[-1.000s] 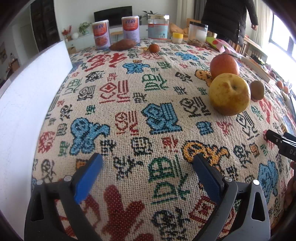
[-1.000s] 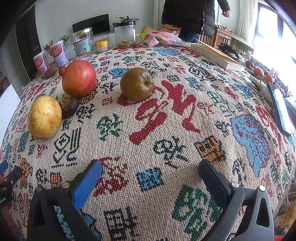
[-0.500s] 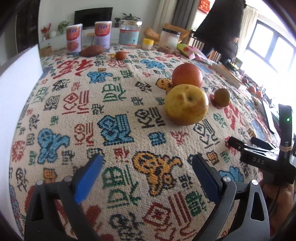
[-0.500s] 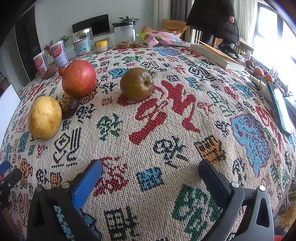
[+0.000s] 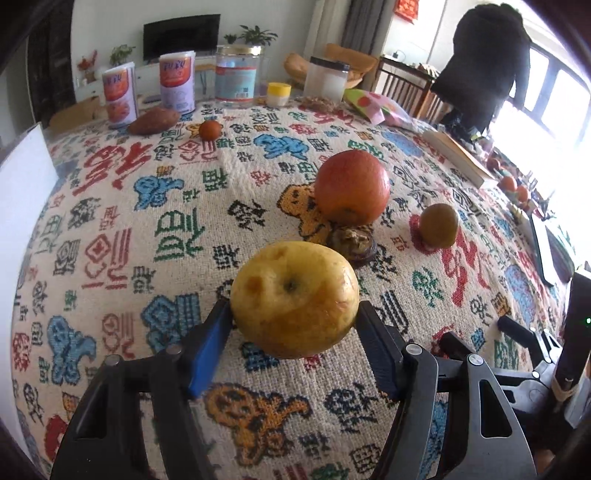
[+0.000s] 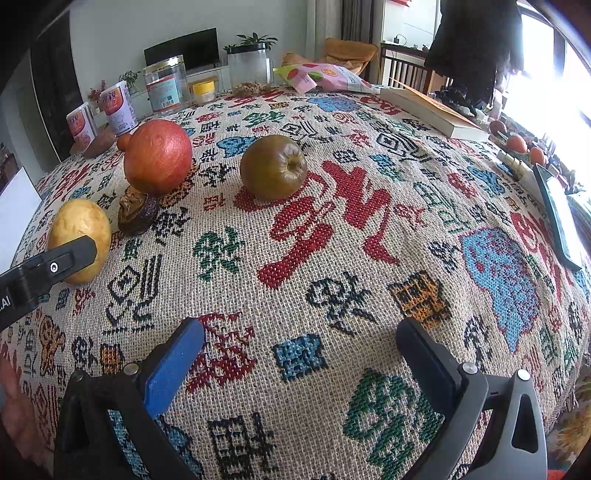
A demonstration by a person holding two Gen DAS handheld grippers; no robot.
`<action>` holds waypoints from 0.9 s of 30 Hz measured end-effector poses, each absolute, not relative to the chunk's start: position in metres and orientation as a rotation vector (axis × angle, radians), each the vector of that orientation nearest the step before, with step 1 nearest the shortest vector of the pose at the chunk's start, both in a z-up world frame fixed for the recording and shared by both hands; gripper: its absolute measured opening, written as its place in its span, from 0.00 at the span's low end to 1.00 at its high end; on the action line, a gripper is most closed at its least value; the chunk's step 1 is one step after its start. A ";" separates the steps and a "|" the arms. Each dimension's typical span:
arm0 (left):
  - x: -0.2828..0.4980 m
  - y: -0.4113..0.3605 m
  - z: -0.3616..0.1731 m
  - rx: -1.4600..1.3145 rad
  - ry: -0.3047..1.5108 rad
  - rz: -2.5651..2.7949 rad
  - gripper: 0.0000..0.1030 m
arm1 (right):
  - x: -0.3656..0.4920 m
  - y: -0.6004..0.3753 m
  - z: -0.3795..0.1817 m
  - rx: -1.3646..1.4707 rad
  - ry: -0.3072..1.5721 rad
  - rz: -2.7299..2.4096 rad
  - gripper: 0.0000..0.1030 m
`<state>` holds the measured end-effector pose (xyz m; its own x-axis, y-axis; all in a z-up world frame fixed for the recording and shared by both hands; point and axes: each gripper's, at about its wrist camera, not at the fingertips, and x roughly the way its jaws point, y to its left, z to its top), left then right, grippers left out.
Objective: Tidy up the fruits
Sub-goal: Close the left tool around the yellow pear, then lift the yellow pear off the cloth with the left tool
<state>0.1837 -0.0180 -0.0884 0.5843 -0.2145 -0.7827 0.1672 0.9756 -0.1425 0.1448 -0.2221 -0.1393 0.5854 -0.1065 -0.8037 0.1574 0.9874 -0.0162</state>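
Yellow pear (image 5: 295,299) is sitting near the surface's left edge, bracketed by the left gripper (image 5: 295,325) jaws, contact uncertain. Right gripper (image 6: 299,354) jaws are resting released. Risk: round fruit is liable to slip if squeezed off-centre.

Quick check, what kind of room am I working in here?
Most likely a home living or dining room: a television on the far wall, houseplants beside it, and a table under a patterned woven cloth holding food tins.

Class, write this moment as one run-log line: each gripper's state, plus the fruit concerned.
left gripper: jaws around yellow pear, contact unclear | right gripper: open, empty | red apple, brown pear: on tablecloth
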 end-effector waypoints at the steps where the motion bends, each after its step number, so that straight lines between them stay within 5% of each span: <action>1: 0.177 -0.010 -0.084 -0.031 0.931 -0.200 0.68 | 0.145 -0.222 -0.139 0.059 0.933 -0.154 1.00; 8: 0.152 0.027 -0.090 0.038 0.923 -0.133 0.72 | 0.145 -0.222 -0.139 0.059 0.933 -0.155 1.00; 10: 0.151 0.025 -0.093 0.055 0.873 -0.072 0.88 | 0.145 -0.222 -0.139 0.059 0.933 -0.155 1.00; 27: 0.185 0.018 -0.126 0.012 0.921 -0.026 0.95 | 0.144 -0.220 -0.138 0.060 0.932 -0.156 1.00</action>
